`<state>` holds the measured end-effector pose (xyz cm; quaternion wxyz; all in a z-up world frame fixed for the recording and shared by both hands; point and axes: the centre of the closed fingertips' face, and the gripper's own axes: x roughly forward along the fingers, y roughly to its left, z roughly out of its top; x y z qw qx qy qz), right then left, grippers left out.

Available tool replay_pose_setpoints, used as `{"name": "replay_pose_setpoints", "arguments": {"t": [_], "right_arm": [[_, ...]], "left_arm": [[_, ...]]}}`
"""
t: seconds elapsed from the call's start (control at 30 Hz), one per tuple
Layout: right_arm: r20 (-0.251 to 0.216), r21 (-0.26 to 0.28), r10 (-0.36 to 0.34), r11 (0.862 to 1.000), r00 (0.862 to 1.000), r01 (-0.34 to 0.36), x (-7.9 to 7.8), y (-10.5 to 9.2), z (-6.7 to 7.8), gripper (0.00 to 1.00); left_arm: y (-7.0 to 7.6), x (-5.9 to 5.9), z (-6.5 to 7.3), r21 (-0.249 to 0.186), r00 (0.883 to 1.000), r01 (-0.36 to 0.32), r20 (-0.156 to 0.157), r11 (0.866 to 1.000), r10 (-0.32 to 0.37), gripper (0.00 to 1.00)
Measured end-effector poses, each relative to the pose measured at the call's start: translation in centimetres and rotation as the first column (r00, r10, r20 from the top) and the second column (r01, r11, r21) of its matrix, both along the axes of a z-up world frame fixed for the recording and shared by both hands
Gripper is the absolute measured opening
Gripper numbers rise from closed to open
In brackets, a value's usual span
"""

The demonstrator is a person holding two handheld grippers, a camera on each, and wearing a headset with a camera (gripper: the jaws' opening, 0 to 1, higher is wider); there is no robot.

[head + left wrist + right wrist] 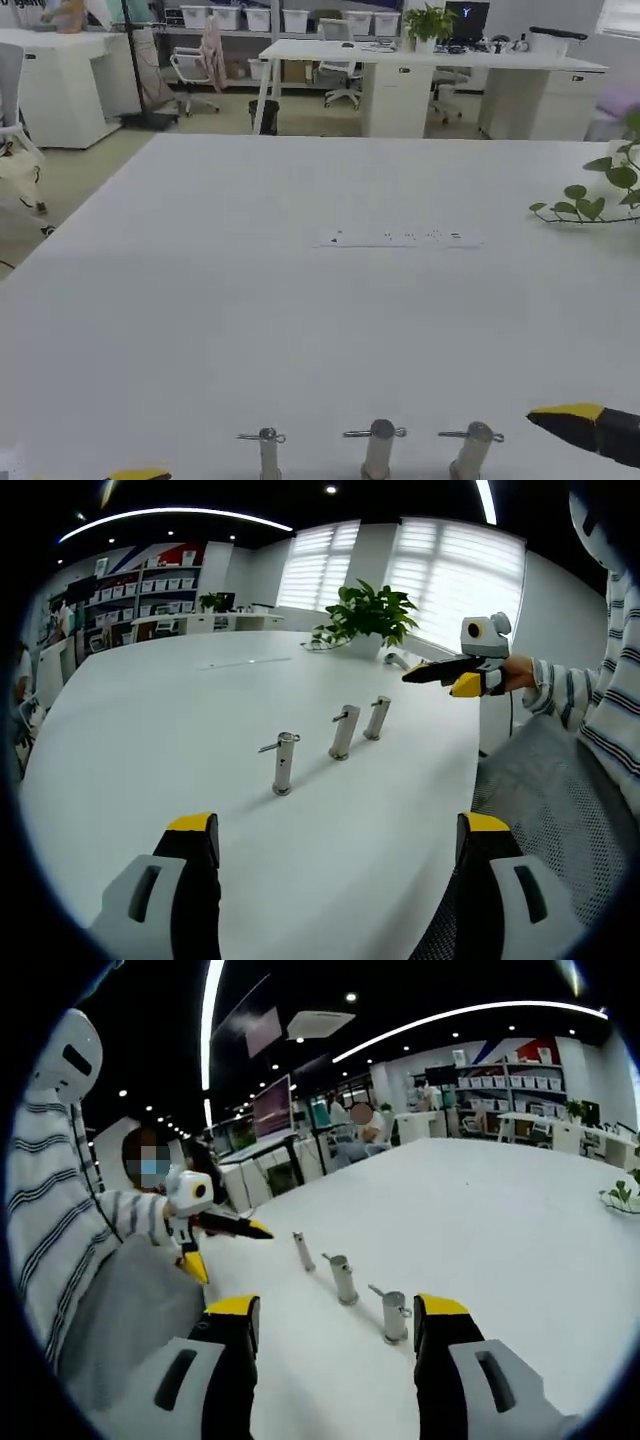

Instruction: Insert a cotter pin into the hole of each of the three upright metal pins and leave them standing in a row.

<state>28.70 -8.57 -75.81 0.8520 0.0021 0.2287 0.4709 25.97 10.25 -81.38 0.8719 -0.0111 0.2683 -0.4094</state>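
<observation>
Three upright metal pins stand in a row near the table's front edge: left, middle, right. A cotter pin crosses the top of each. In the left gripper view the pins stand ahead of my open, empty left gripper. In the right gripper view they stand just beyond my open, empty right gripper. The right gripper hangs to the right of the row, clear of the pins. The left gripper's yellow tip peeks in at the bottom left.
A leafy plant reaches over the white table at the far right. A thin pale strip lies mid-table. Desks and office chairs stand beyond the far edge. A grey mesh chair sits by the person.
</observation>
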Motion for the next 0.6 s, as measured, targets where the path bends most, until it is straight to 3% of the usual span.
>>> {"name": "replay_pose_setpoints", "arguments": {"t": [0.1,0.3,0.6], "right_arm": [[-0.009,0.006,-0.028,1.000,1.000,0.028,-0.4,-0.4,0.0,0.72],[-0.025,-0.007,-0.073,0.997,0.997,0.073,-1.4,-1.4,-0.5,0.73],[-0.088,-0.011,-0.128,0.992,0.988,0.127,-2.4,-2.5,-1.8,0.89]], "left_arm": [[0.2,-0.5,-0.1,-0.002,1.000,-0.002,-0.011,1.000,0.001,0.99],[1.1,-0.8,-0.2,0.002,0.999,-0.029,-0.027,1.000,0.029,0.99],[2.6,-1.0,-0.6,0.022,0.999,-0.047,-0.022,0.999,0.048,0.99]]}}
